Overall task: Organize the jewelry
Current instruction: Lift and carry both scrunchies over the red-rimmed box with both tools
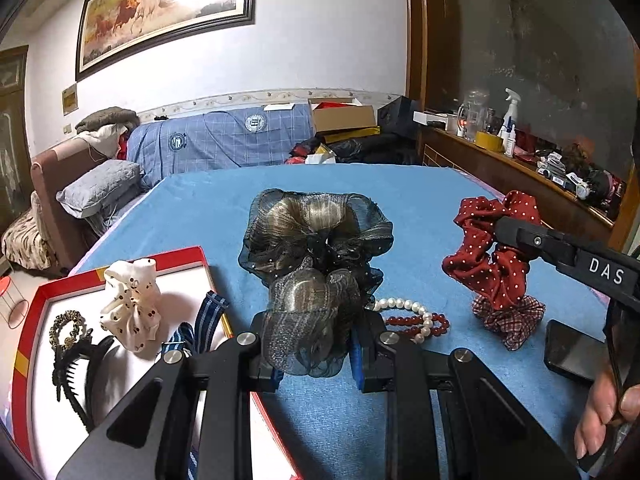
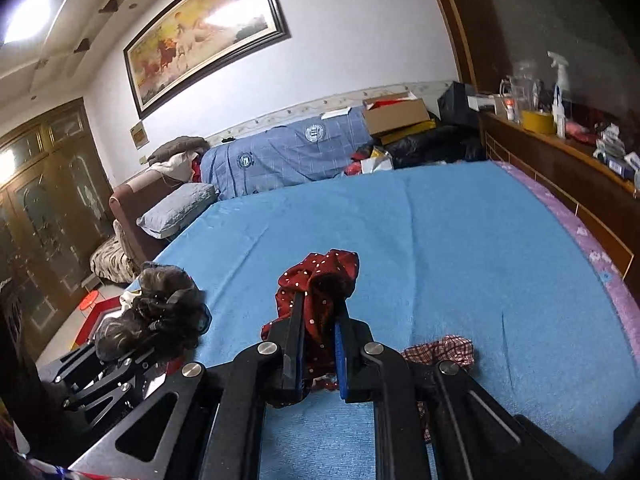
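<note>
The left gripper (image 1: pixel 316 344) is clamping a dark bow (image 1: pixel 316 248) just right of the red tray (image 1: pixel 28 320); farther right, the right gripper (image 2: pixel 318 344) is pinching a red scrunchie (image 2: pixel 320 280) above the bed (image 2: pixel 440 240), the tray lying leftward.

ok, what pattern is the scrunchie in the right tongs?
Dark red with small white dots: the scrunchie held in the right tongs. Clearest in the left wrist view.

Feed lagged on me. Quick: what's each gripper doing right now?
Left gripper: closed on the dark mesh hair bow.
Right gripper: closed on the red dotted scrunchie, held above the blue cloth.
</note>
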{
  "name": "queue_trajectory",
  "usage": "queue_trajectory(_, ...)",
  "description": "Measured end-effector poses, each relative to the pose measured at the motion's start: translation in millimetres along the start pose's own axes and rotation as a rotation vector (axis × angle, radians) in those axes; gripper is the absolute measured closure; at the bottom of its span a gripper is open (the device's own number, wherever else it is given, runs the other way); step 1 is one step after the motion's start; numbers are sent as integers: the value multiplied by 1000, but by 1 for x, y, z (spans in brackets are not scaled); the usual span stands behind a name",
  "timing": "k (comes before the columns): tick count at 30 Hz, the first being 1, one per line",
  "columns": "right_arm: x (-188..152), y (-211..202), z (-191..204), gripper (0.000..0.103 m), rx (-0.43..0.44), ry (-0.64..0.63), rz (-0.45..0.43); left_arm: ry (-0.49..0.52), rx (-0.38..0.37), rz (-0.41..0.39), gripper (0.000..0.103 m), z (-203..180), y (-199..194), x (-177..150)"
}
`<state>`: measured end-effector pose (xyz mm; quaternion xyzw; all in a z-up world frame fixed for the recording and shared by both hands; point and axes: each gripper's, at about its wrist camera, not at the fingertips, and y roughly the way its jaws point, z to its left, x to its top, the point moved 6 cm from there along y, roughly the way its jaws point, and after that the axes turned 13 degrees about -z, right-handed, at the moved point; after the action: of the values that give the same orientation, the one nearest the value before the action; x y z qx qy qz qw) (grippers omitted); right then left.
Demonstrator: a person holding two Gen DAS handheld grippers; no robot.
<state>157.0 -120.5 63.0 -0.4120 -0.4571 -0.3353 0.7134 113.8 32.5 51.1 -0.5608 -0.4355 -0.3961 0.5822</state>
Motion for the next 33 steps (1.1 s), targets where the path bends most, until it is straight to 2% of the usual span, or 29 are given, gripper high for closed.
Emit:
queue_trajectory(24,-8,7,-3,90,16,33,39,0,56,-27,78,10,-3,3)
queue_trajectory(33,-7,3,1,90,11,23,22,1,88,-47,78,14,-5,6)
